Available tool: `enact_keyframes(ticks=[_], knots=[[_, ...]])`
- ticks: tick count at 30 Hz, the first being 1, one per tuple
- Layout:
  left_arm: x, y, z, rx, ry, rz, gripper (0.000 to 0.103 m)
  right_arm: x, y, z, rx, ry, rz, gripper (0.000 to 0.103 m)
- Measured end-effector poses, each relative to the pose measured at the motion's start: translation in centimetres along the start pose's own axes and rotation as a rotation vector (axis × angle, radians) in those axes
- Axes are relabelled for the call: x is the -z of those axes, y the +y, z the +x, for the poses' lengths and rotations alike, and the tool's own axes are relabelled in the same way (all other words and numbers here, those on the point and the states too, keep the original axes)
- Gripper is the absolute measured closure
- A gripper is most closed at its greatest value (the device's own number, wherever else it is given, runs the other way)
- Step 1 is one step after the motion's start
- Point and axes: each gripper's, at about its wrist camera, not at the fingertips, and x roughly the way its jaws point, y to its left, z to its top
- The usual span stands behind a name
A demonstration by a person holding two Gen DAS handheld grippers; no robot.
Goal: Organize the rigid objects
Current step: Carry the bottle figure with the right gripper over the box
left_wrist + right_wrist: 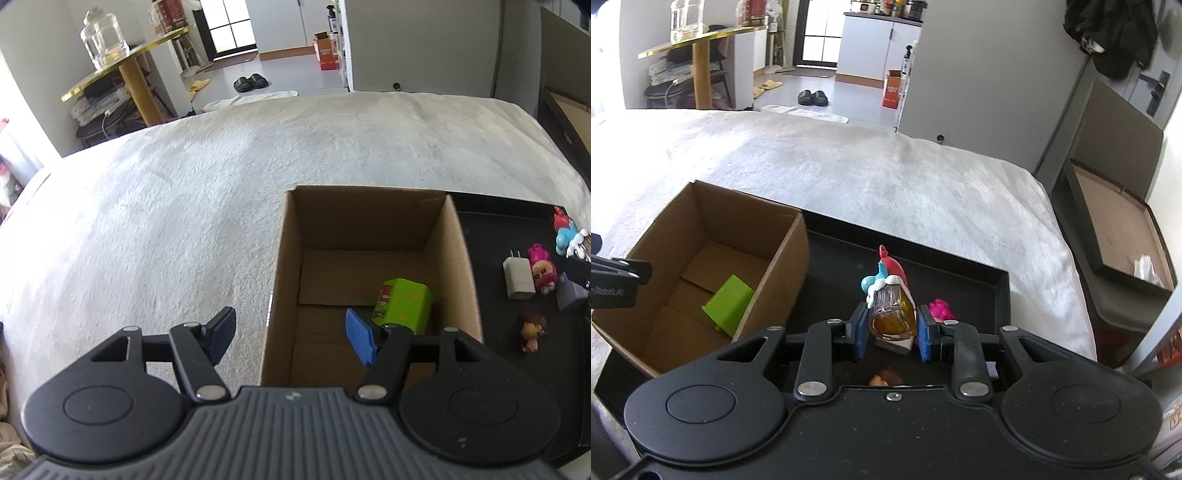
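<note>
Right wrist view shows your right gripper pinching a small glass bottle of amber liquid between its blue pads, above the black tray on the bed. Your left gripper hangs spread wide over the near rim of the cardboard box, where a green carton lies on the bottom.

Bed bearing box, tray.

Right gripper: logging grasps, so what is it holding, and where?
The right gripper clamps an amber glass bottle by its two flat sides.
</note>
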Motion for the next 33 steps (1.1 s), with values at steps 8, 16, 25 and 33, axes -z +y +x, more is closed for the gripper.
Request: enact_keyframes(ticks=[8, 16, 25, 33], knots=[[0.2, 1.6, 1.2, 0.03, -0.011, -0.058, 0.039, -1.6, 2.8, 0.4, -0.01, 0.002, -0.058, 0.077], [0.5, 2.2, 2.6, 0.063, -0.014, -0.116, 0.041, -2.4, 5.8, 1.2, -0.02, 0.02, -0.124, 0.077], [0.8, 2.9, 3.8, 0.106, -0.016, -0.164, 0.058, -3.8, 7.5, 2.3, -0.069, 0.042, -0.165, 0.076], [0.9, 3.1, 5.1, 0.139, -0.01, -0.197, 0.077, -4.4, 9.7, 3.1, -0.09, 0.043, -0.227, 0.076]])
